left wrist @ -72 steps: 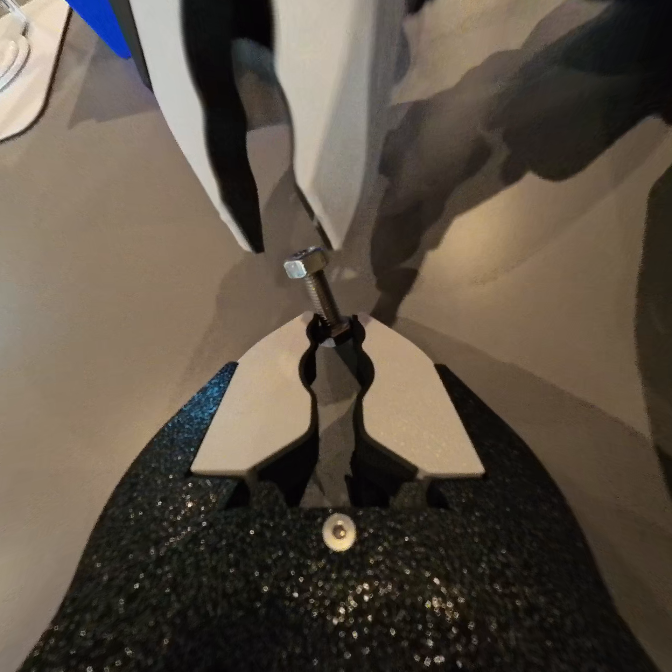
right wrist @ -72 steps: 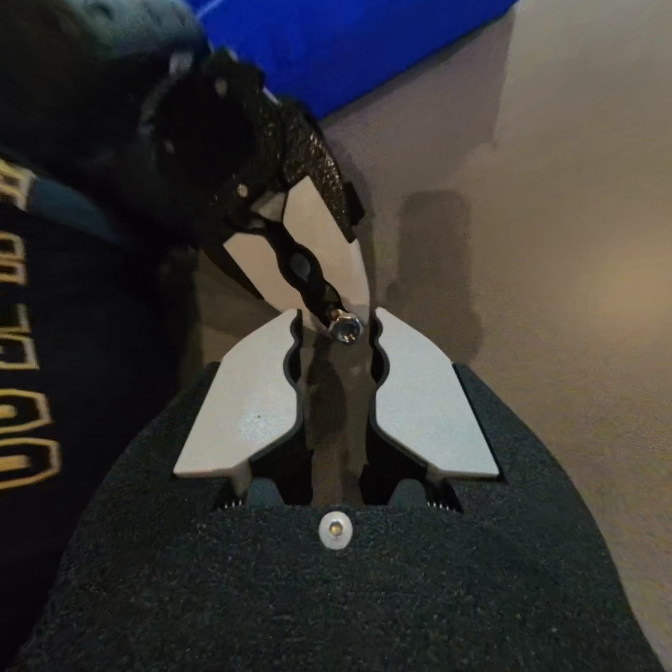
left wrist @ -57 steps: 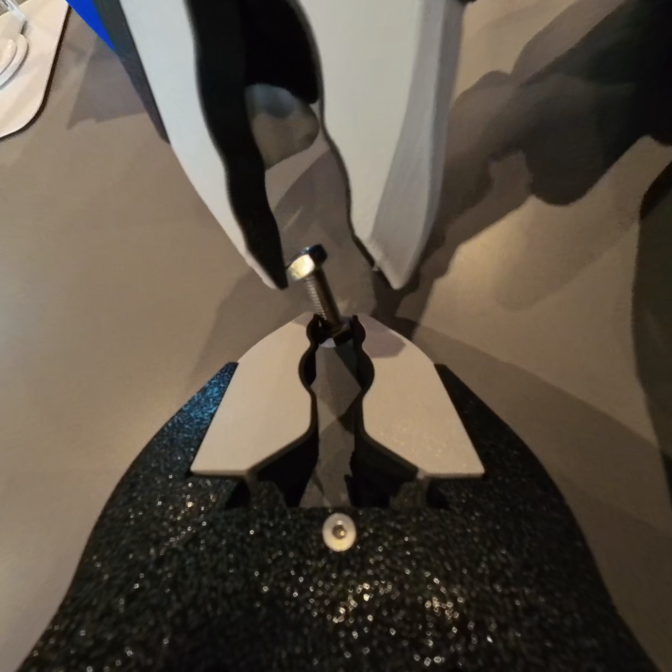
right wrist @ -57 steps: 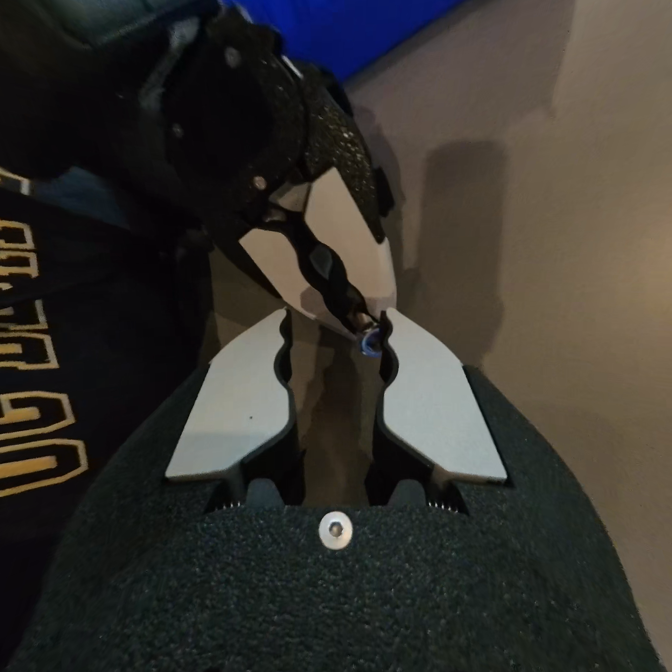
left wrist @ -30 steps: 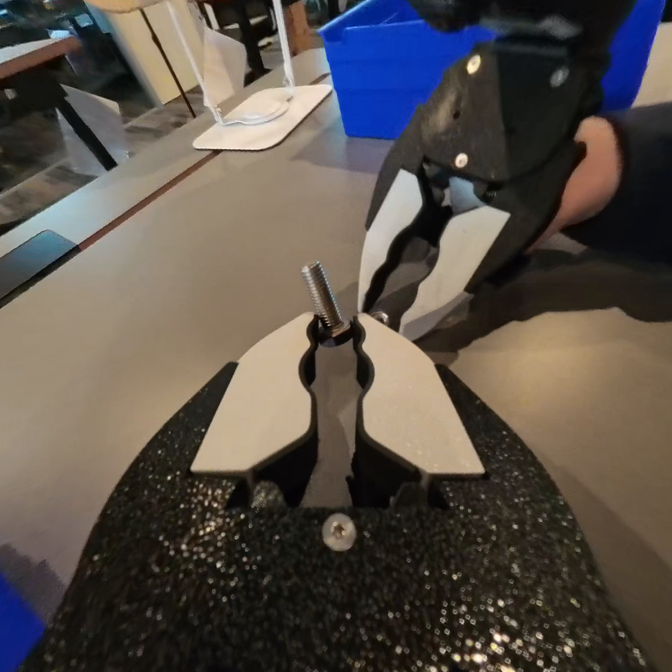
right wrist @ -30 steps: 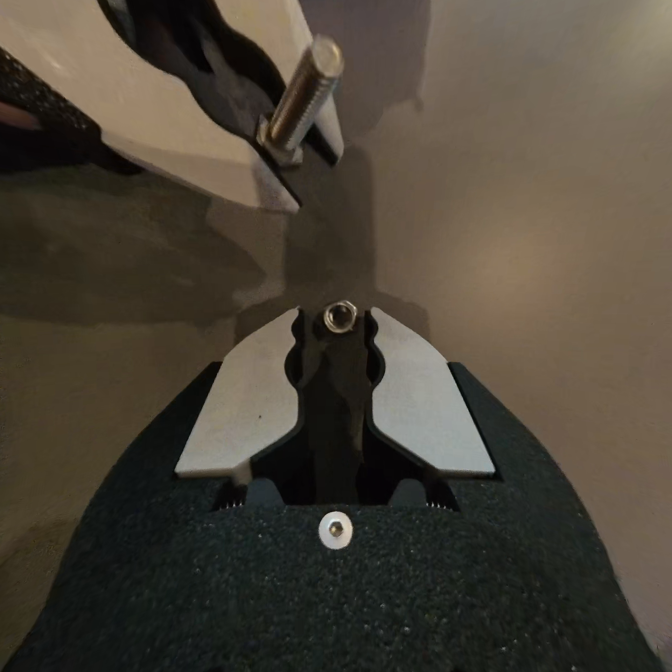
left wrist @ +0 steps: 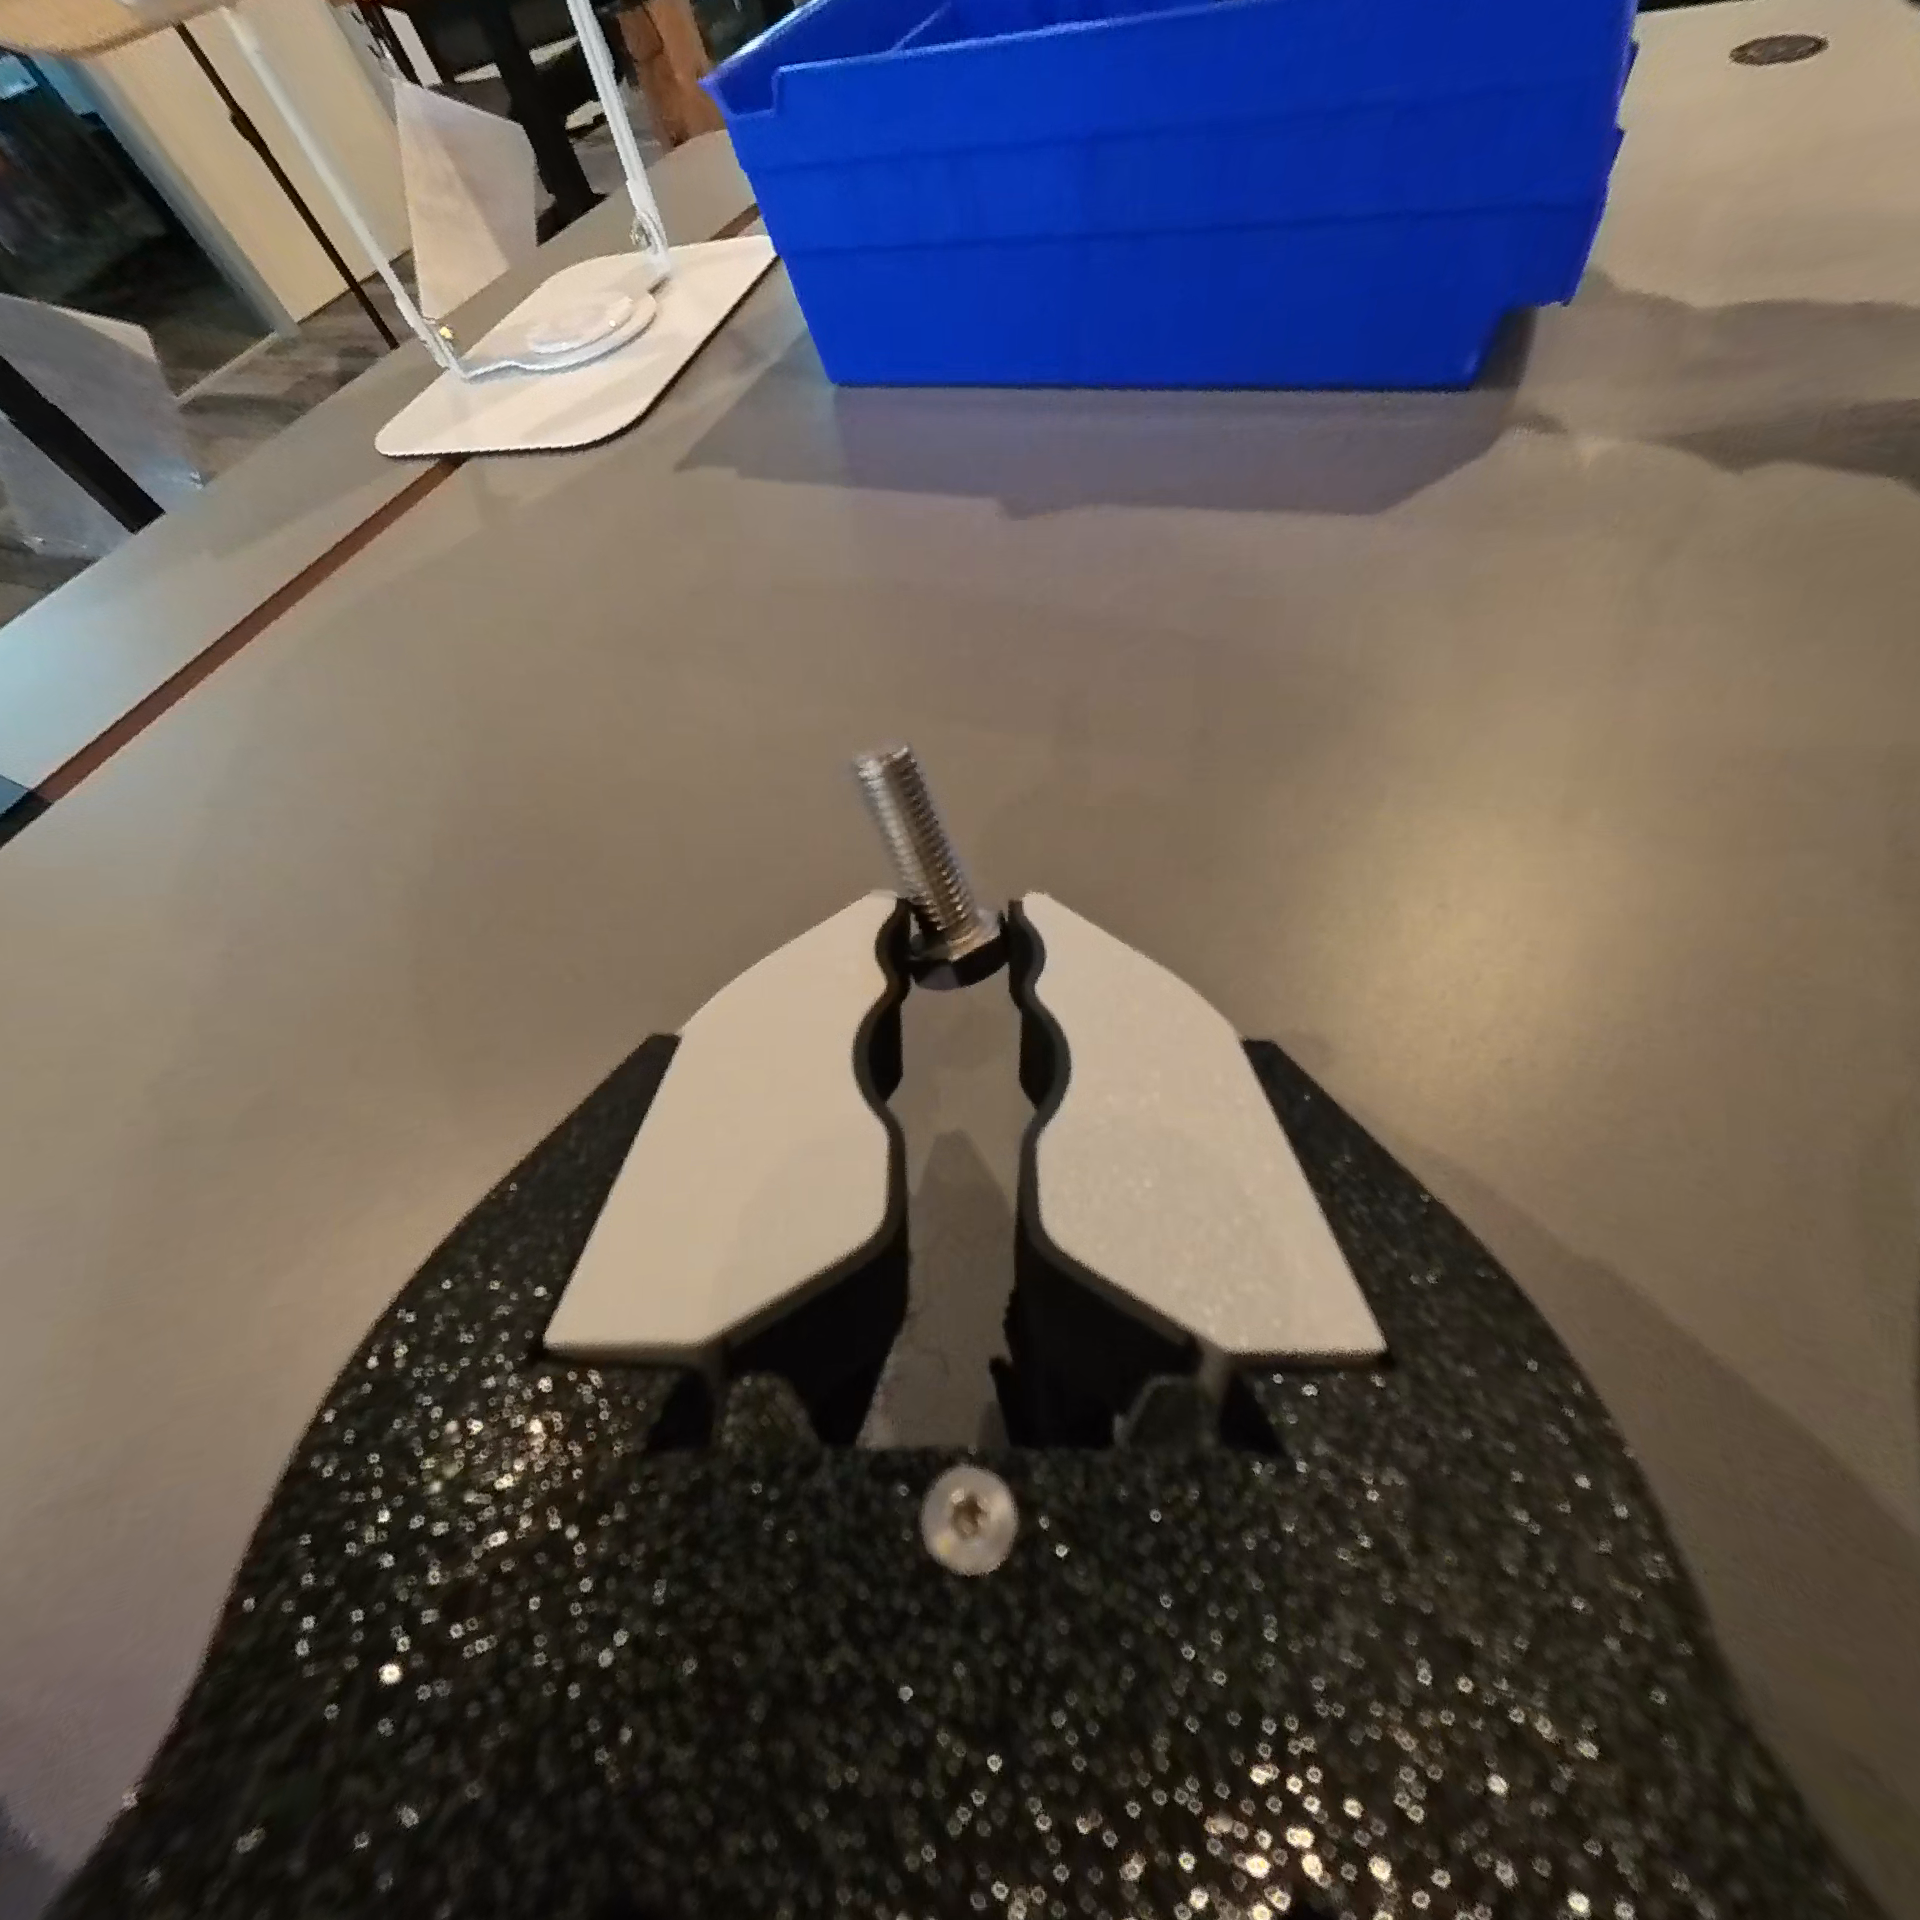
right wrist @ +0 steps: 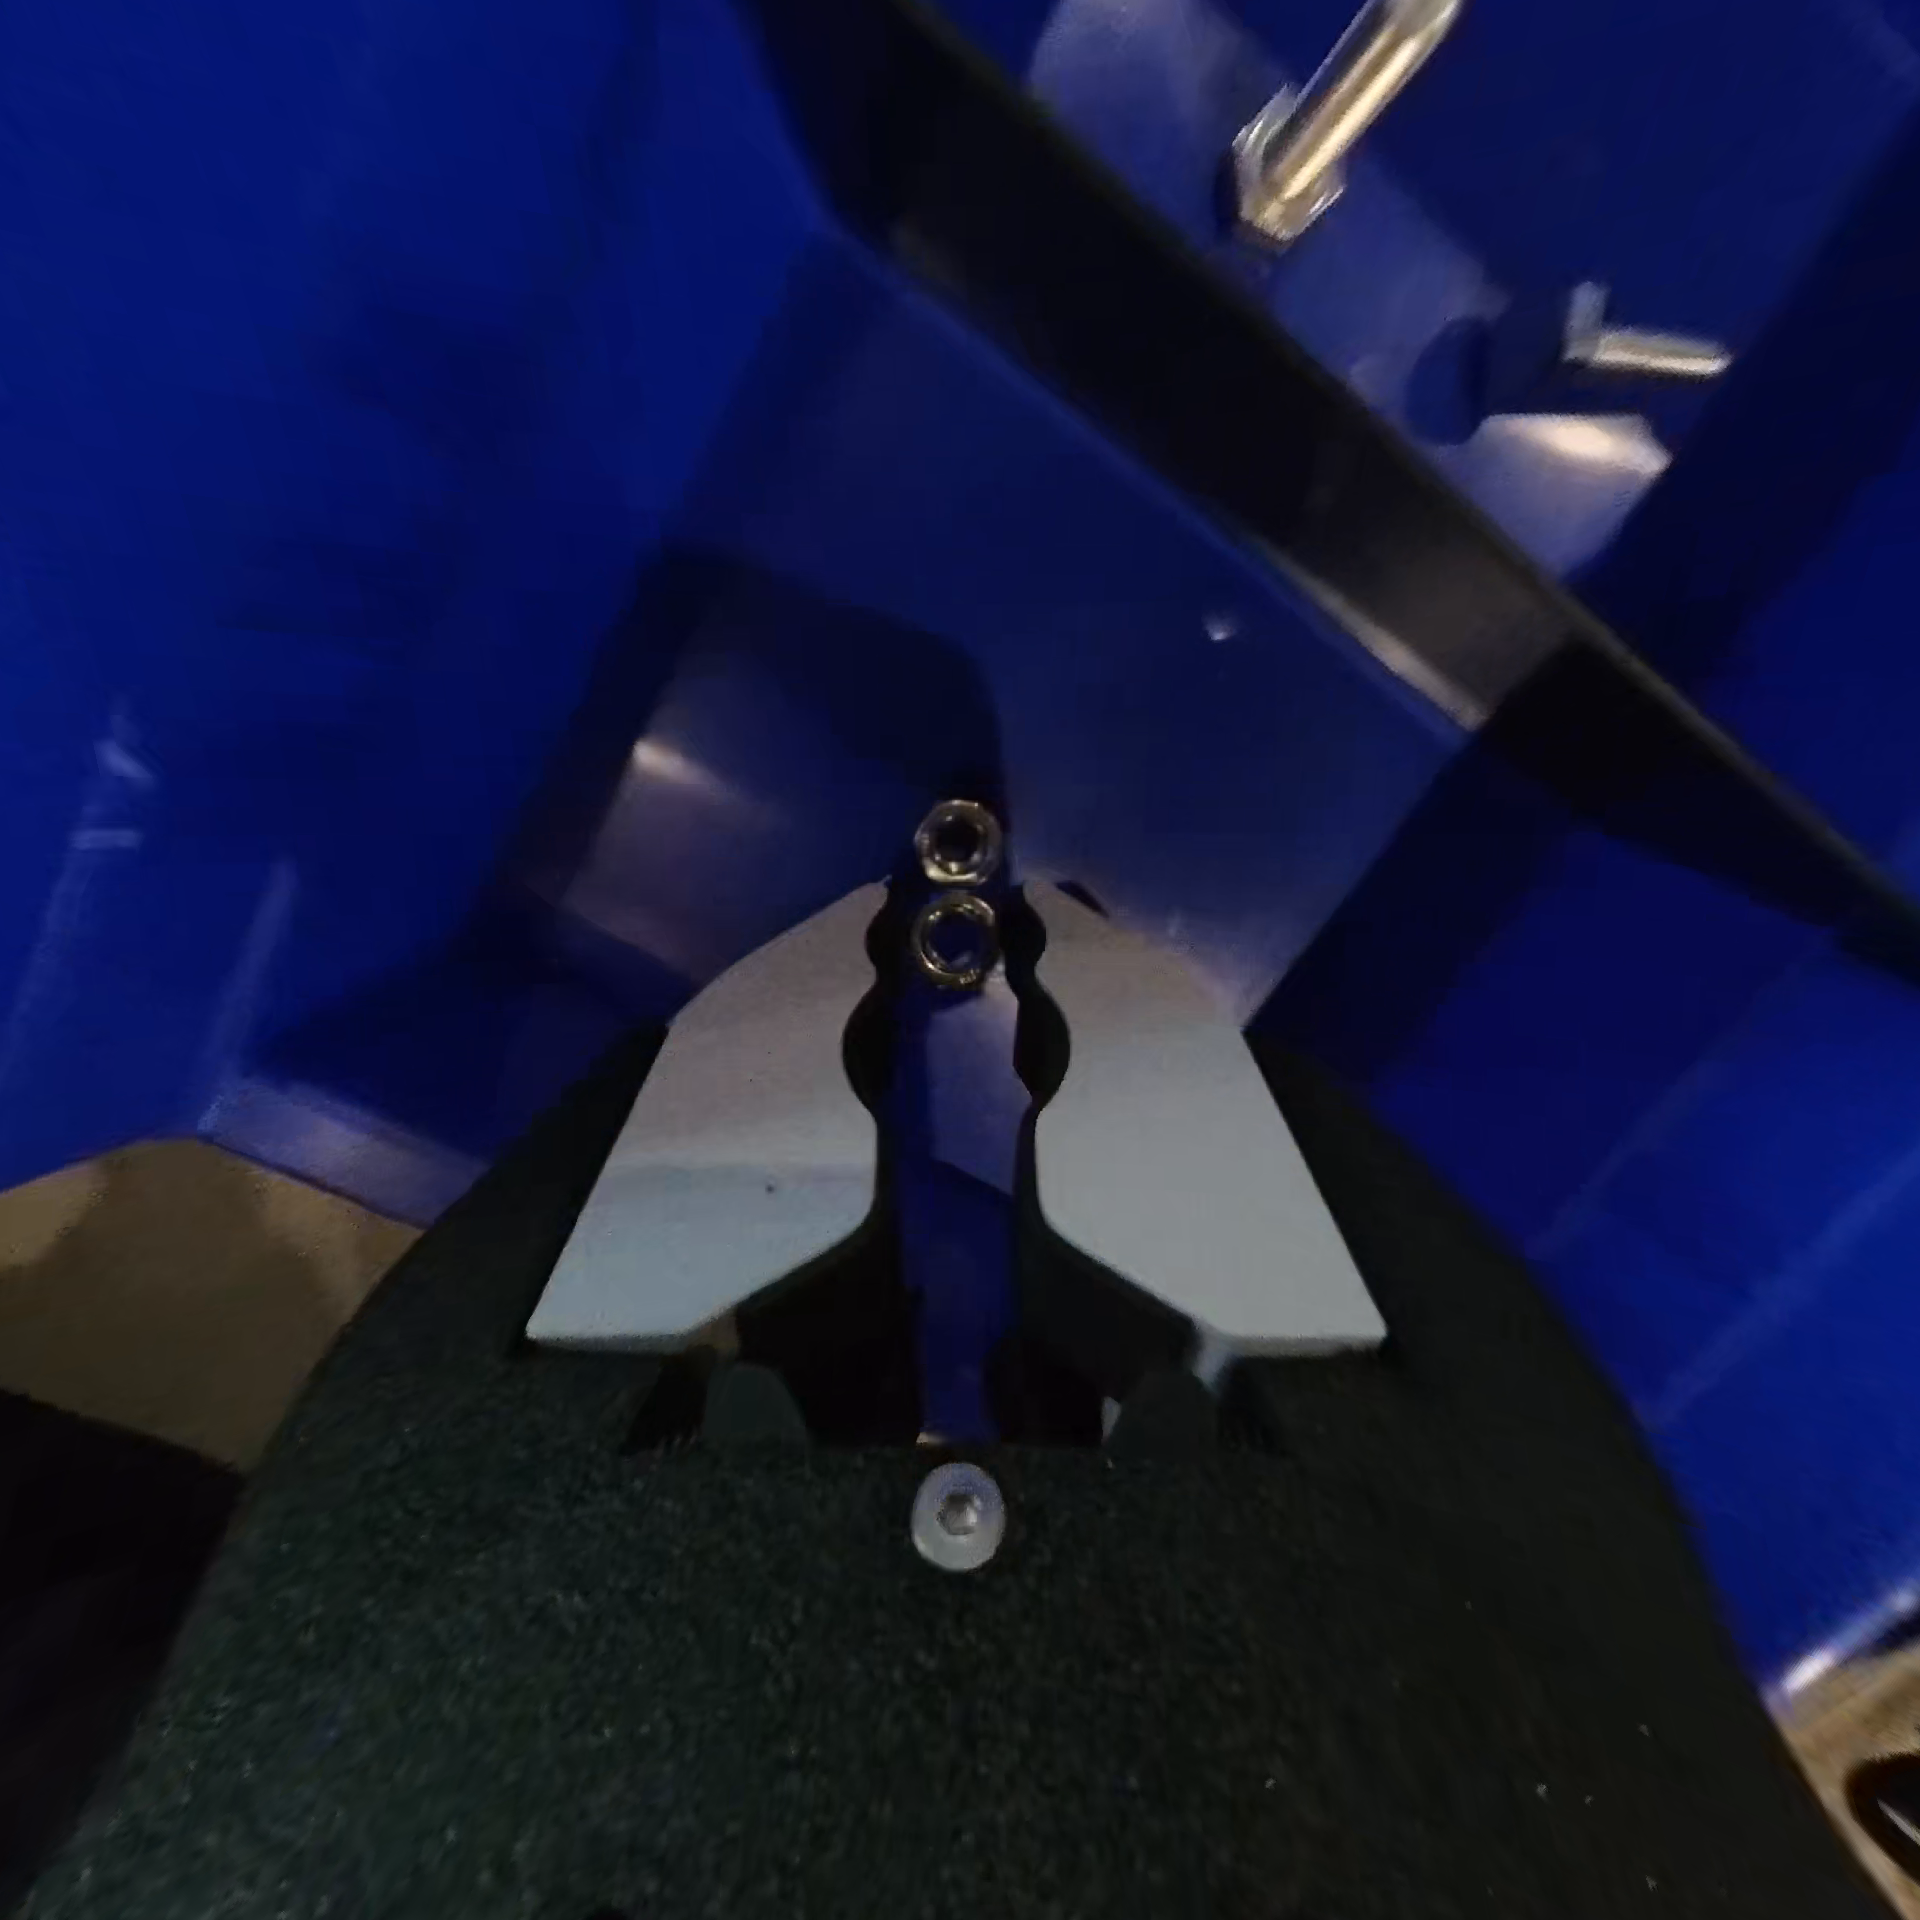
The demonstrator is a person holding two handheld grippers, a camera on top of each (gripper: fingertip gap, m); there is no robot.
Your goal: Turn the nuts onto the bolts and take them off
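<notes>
In the left wrist view my left gripper [left wrist: 956, 935] is shut on the hex head of a silver bolt [left wrist: 914, 842]. Its bare threaded shaft points up and away above the grey table [left wrist: 416, 831]. In the right wrist view my right gripper [right wrist: 954, 940] reaches down into a compartment of the blue bin [right wrist: 416, 416]. It is shut on a small silver nut [right wrist: 951, 945] at its tips. A second nut [right wrist: 954, 842] shows just beyond the tips, against the bin floor. The right gripper is out of the left wrist view.
The blue bin [left wrist: 1174, 208] stands at the far side of the table. A white stand base [left wrist: 582, 364] lies to its left, near the table edge. A black divider [right wrist: 1247, 416] splits the bin; two loose bolts [right wrist: 1309, 135] [right wrist: 1642, 358] lie in the compartment beyond it.
The nut has come off the bolt. My right gripper has carried it away from the left gripper and down into the blue bin. The left gripper still holds the bolt.
</notes>
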